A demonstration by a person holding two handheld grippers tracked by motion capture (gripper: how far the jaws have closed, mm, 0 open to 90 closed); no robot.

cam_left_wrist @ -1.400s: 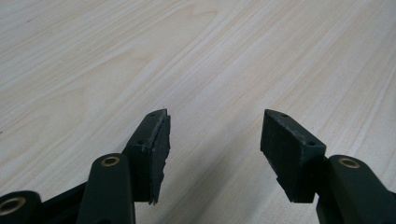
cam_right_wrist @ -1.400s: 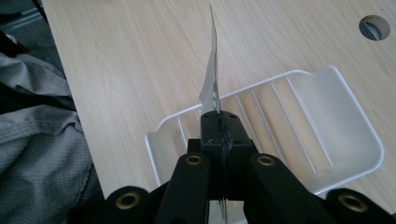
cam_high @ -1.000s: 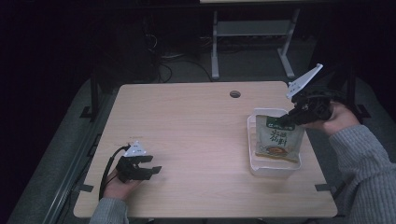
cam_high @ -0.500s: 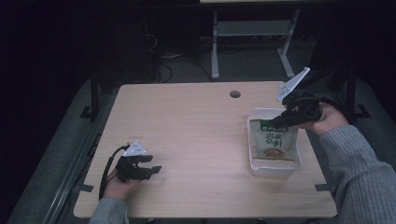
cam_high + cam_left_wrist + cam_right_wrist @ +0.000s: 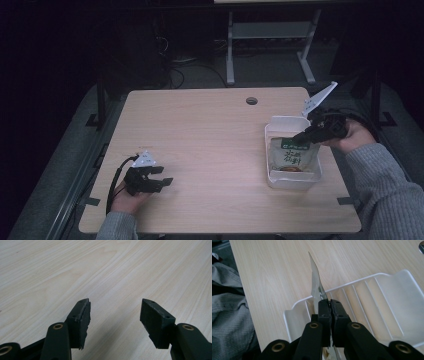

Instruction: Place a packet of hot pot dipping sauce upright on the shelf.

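Now pouch [image 5: 294, 155] in tray [image 5: 280, 123], pinched by right gripper [image 5: 303, 136]

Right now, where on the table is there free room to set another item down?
The wide middle of the table is bare, from the left gripper across to the white tray, and back to the cable hole. The right edge is crowded: tray, green pouch, right gripper.

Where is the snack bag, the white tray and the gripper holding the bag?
snack bag [image 5: 292, 155], high view, its printed front.
white tray [image 5: 294, 181], high view, its near wall.
right gripper [image 5: 329, 302], right gripper view, jaw tips pinching the bag's edge.
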